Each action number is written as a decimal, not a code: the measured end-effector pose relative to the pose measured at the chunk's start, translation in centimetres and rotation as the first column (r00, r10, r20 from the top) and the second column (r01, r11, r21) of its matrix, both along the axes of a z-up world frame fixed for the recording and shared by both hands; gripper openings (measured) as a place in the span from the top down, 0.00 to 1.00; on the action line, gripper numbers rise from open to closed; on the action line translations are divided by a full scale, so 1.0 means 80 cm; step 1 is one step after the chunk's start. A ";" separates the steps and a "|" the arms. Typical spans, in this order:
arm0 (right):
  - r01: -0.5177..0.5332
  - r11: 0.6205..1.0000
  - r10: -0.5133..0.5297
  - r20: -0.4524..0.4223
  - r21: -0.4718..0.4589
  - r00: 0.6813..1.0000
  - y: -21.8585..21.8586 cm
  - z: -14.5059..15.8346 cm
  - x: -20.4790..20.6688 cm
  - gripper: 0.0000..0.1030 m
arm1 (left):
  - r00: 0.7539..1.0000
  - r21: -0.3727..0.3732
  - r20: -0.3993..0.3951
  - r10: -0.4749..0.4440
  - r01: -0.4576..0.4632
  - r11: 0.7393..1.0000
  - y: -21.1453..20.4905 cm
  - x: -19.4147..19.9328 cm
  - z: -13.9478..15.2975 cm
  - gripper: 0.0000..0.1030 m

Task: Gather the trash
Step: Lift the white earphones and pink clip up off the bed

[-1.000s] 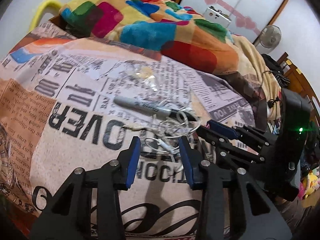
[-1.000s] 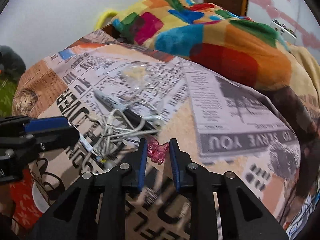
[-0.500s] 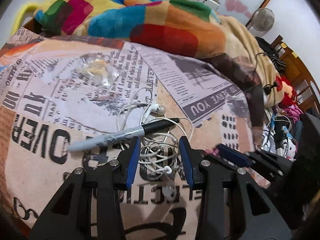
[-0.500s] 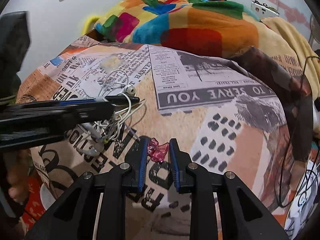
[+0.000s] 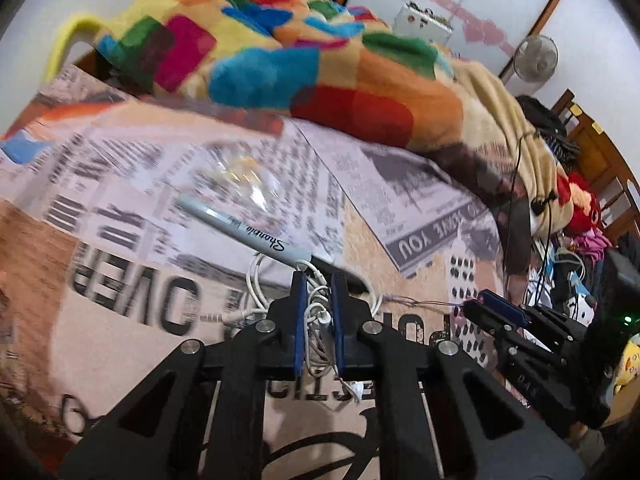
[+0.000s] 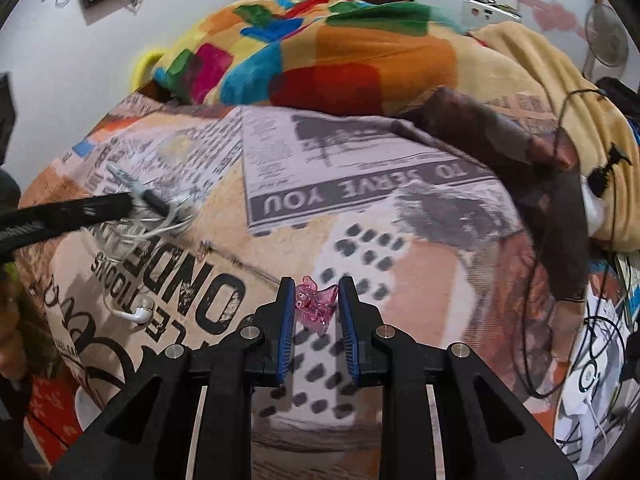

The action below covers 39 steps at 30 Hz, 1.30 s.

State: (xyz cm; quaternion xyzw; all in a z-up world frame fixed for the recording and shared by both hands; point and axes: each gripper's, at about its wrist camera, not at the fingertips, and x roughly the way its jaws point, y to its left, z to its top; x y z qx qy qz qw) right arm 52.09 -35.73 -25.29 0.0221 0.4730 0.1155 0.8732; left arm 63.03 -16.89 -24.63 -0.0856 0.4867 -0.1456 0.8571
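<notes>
Left gripper [image 5: 318, 320] now clamping earphones [image 5: 316, 312], Sharpie [image 5: 256, 236] beside.

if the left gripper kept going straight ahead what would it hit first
The left gripper, shut on the white earphone cable, would probably meet the marker lying just beyond its fingertips; depth is unclear, so it might pass above it.

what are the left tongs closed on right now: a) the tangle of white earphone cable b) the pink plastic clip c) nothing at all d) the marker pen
a: in the left wrist view the left tongs have their blue pads pressed in on the white earphone cable, while the marker pen lies on the bedsheet just beyond them, and the pink plastic clip sits in the right tongs.
</notes>
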 end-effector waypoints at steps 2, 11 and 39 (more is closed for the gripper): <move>0.009 1.000 -0.009 0.009 0.002 1.000 -0.004 0.008 -0.002 0.81 | 1.000 0.004 0.024 0.008 -0.008 1.000 0.007 -0.002 0.018 0.97; -0.007 0.999 0.005 0.055 0.041 0.998 0.002 0.043 -0.010 0.81 | 0.991 0.029 0.134 0.013 -0.017 0.999 0.006 -0.015 0.087 0.97; -0.142 0.986 0.124 0.187 0.089 0.974 0.033 0.174 -0.082 0.81 | 0.957 0.081 0.227 0.182 -0.205 0.975 0.110 -0.147 0.209 0.97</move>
